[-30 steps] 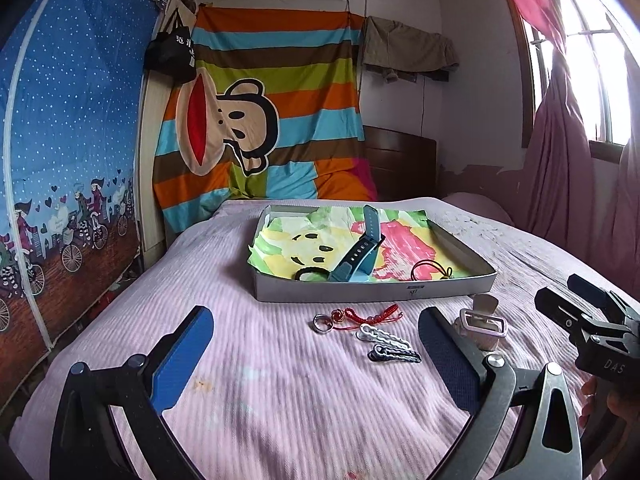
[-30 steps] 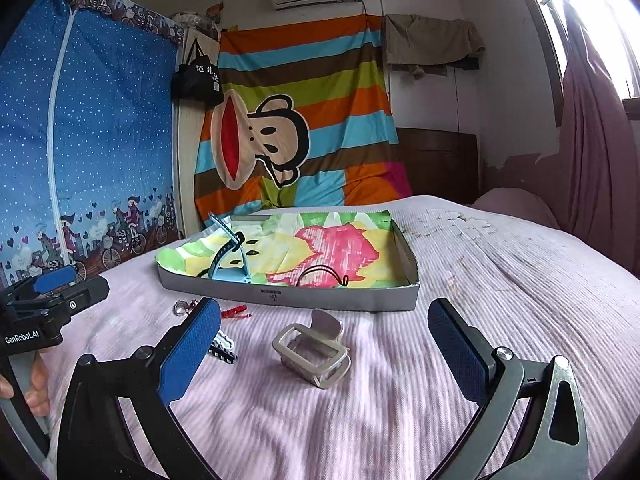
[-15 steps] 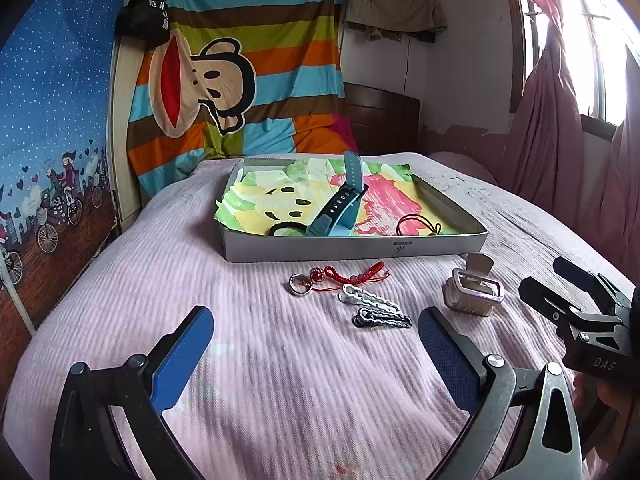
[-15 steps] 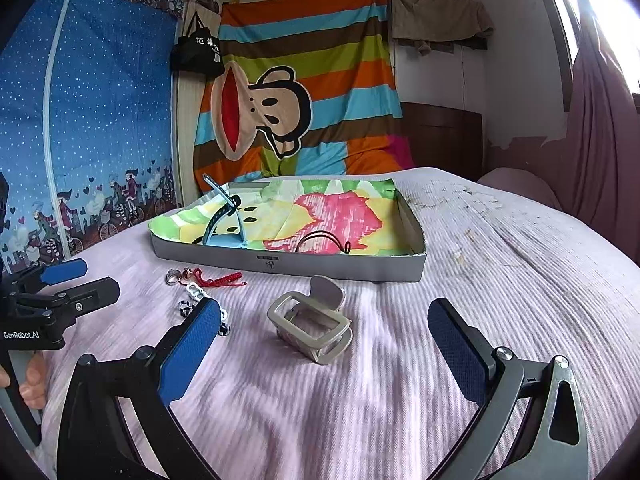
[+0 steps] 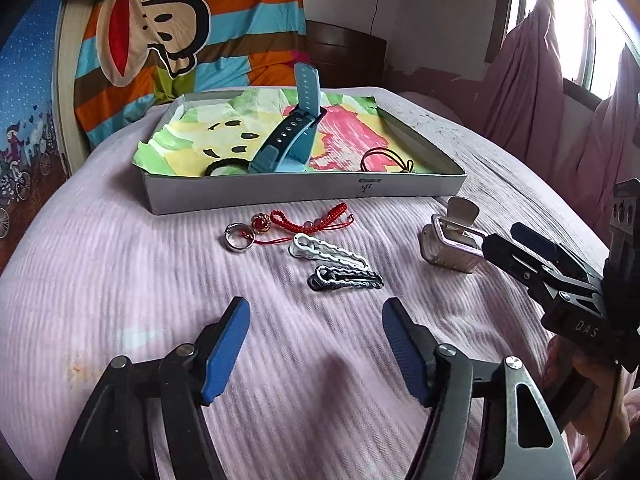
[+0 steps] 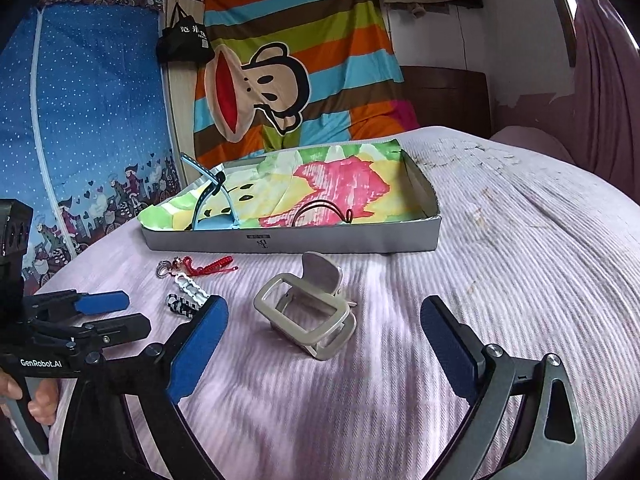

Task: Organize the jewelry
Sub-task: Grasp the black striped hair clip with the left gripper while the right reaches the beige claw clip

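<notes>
A grey shallow box [image 5: 304,194] [image 6: 360,238] lined with colourful paper sits on the pink bed; inside lie a blue watch strap [image 5: 286,140] [image 6: 210,196], a black hair tie [image 5: 382,158] [image 6: 320,212] and a dark ring [image 5: 224,168]. In front of it lie a red cord bracelet with a ring [image 5: 288,222] [image 6: 200,268], a white hair clip [image 5: 326,249] [image 6: 190,285], a black hair clip [image 5: 346,278] [image 6: 180,305] and a beige claw clip [image 5: 450,242] [image 6: 310,312]. My left gripper [image 5: 316,350] is open just short of the black clip. My right gripper [image 6: 324,350] is open around the near side of the claw clip.
Pink ribbed bedspread [image 5: 120,280] covers the bed. A striped cartoon cloth [image 5: 180,40] hangs behind the box, a dark headboard [image 5: 344,56] beside it. Purple curtains [image 5: 552,92] hang at right, a blue printed wardrobe [image 6: 80,120] at left.
Both grippers have moved forward and lower toward the items in front of the box. The left gripper's fingers have narrowed somewhat. Nothing has been picked up.
</notes>
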The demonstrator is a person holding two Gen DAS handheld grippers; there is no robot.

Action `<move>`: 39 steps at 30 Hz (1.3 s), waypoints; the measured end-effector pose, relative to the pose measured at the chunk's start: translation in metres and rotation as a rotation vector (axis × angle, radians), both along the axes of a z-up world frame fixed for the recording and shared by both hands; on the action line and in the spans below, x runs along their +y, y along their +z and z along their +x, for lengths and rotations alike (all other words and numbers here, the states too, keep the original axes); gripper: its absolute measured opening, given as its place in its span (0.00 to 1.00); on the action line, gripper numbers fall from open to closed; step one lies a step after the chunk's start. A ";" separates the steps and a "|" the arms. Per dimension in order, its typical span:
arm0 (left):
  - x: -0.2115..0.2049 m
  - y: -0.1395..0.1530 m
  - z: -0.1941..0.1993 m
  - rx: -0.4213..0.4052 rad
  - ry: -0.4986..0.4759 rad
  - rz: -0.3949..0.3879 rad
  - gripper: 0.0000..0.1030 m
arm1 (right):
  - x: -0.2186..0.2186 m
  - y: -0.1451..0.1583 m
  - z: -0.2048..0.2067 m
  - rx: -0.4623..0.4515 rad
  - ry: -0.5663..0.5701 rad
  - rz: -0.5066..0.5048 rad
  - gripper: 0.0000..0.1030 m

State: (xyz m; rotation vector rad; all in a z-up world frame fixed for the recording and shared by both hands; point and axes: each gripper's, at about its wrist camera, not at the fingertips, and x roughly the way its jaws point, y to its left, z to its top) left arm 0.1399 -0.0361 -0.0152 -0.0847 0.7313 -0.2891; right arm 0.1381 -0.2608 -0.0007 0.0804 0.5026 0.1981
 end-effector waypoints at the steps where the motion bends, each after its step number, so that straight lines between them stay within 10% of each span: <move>1: 0.000 0.000 0.002 0.002 -0.005 -0.006 0.59 | 0.001 -0.002 0.004 0.006 0.000 0.005 0.86; 4: -0.003 -0.002 0.012 0.015 -0.019 -0.019 0.49 | 0.001 -0.008 0.012 0.027 0.001 0.023 0.71; 19: -0.009 -0.011 0.037 0.086 -0.072 -0.072 0.10 | 0.023 -0.027 0.042 0.103 0.091 0.021 0.67; 39: -0.037 -0.004 0.008 -0.002 -0.183 0.060 0.03 | 0.020 -0.031 0.040 0.128 0.086 0.024 0.60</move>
